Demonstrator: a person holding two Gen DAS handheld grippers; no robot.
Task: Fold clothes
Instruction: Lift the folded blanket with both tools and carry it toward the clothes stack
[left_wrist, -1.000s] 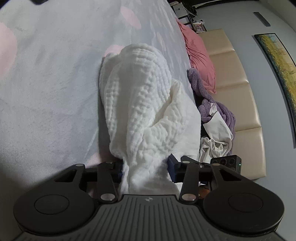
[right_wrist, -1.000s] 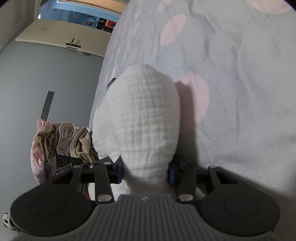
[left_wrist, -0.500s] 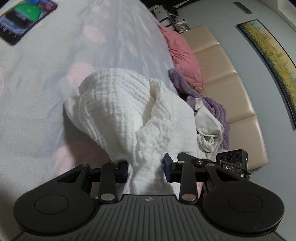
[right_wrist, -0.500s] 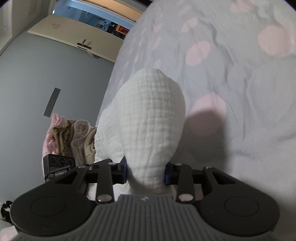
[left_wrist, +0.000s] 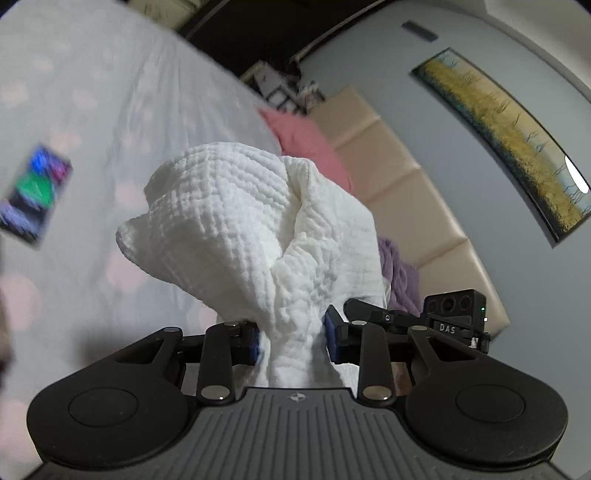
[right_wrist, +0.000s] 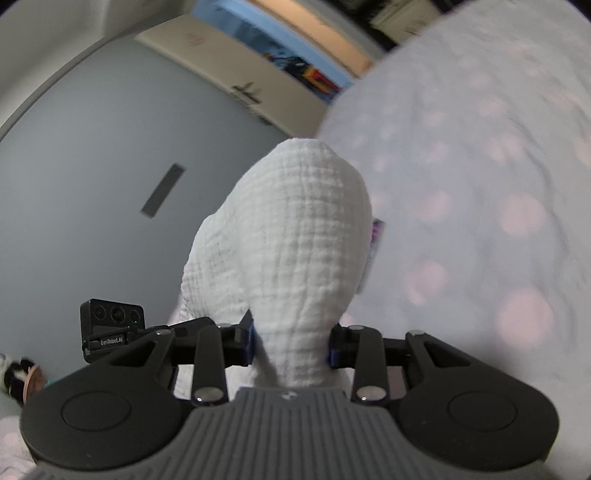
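Note:
A white waffle-textured cloth (left_wrist: 258, 236) hangs bunched in the air above the bed. My left gripper (left_wrist: 293, 338) is shut on one bunched end of it. My right gripper (right_wrist: 291, 341) is shut on another end of the same cloth (right_wrist: 295, 236), which drapes forward over the fingers and hides their tips. The other gripper's camera block shows at the right of the left wrist view (left_wrist: 454, 314) and at the left of the right wrist view (right_wrist: 110, 325).
The bed has a pale blue sheet with pink dots (left_wrist: 92, 122) (right_wrist: 480, 166). A lit tablet screen (left_wrist: 33, 195) lies on it. A pink pillow (left_wrist: 306, 140), purple clothes (left_wrist: 399, 273) and a beige padded headboard (left_wrist: 406, 192) stand to the right.
Both grippers have lifted the cloth up off the bed and tilted upward; more of the walls and headboard now shows. The cloth no longer rests on the sheet.

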